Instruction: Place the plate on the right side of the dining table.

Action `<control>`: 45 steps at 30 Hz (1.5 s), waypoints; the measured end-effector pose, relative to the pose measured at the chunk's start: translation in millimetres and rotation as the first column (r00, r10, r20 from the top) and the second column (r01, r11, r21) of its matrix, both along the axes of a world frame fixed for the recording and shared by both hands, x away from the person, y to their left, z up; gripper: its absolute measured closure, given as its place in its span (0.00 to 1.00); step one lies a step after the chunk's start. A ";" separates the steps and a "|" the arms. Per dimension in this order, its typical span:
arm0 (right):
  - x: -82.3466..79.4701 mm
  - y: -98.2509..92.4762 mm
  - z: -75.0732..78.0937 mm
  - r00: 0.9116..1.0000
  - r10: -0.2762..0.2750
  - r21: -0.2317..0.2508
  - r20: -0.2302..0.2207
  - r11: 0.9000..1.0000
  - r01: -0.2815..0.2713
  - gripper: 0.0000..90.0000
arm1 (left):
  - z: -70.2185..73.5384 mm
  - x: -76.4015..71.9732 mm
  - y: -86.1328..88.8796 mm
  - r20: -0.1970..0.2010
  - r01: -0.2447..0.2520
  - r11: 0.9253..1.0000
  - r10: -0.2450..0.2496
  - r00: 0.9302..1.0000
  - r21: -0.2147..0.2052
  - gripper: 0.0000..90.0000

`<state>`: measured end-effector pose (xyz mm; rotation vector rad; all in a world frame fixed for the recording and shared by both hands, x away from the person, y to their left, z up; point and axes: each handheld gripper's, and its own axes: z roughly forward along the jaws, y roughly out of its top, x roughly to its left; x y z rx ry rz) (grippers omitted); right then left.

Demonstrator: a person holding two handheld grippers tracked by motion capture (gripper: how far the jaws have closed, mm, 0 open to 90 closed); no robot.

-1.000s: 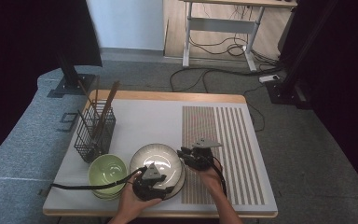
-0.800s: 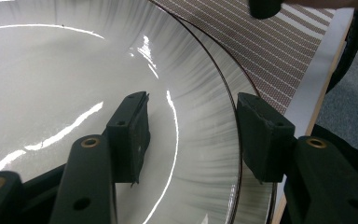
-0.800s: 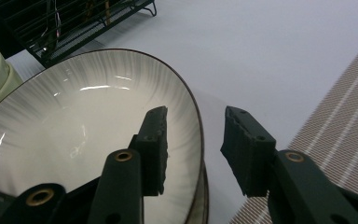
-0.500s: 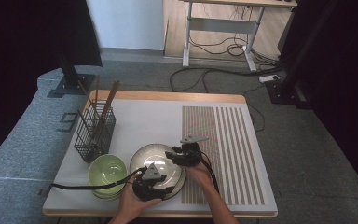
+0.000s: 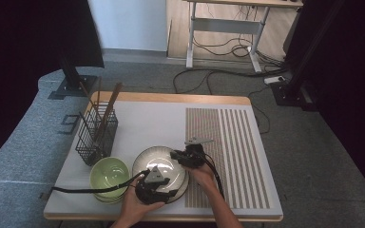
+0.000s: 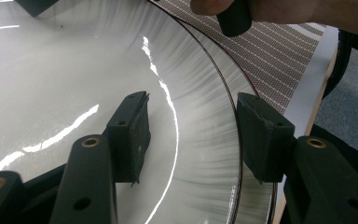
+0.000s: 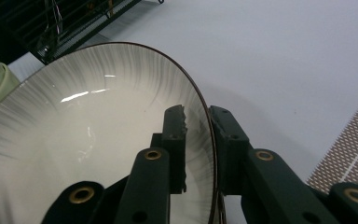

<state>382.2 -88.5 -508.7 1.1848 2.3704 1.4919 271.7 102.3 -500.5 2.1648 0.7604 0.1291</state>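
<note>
Grabbing the plate (image 5: 159,166) by its edge, one side at a time. Lying flat near the front of the bench (image 5: 152,123), just beside the green bowls (image 5: 108,173) and close to the striped mat (image 5: 233,142). Seems to sit on top of another plate, though hard to tell for sure.

Pinched at the right side by the right tongs (image 7: 198,116), with one jaw inside the dish and one outside, and the rim tight between them. Just now squeezed in on it.

Not yet pinched by the left tongs (image 6: 192,107). Spread wide across the near rim, with one jaw over the shiny middle, the other just outside the edge, and a gap on the inner side.

Looks like the grabbing step, about half done. Next, squeeze the left tongs shut on the rim, slowly, so as not to push the plate away. Then lift both sides together and keep it level. Shiny and slippery by the look of it, so hold firm and go gently.
</note>
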 end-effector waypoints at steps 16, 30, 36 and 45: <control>-10.2 -21.7 13.4 0.999 -0.039 -0.011 0.015 0.999 0.040 0.94 | 1.2 -2.9 -0.3 -0.014 0.001 1.000 -0.001 1.000 -0.023 0.51; -20.3 -41.1 23.8 0.993 -0.103 -0.054 0.065 0.993 0.107 0.95 | -0.7 -3.2 0.8 -0.022 0.003 1.000 -0.003 1.000 -0.022 0.49; -24.3 -42.8 25.8 0.990 -0.106 -0.072 0.089 0.991 0.113 0.94 | -1.6 -3.5 1.6 -0.024 0.003 1.000 -0.004 1.000 -0.031 0.49; -23.9 -37.6 25.0 0.987 -0.106 -0.090 0.120 0.989 0.117 0.92 | -2.4 -1.5 2.6 -0.027 0.024 0.999 -0.025 0.999 -0.037 0.54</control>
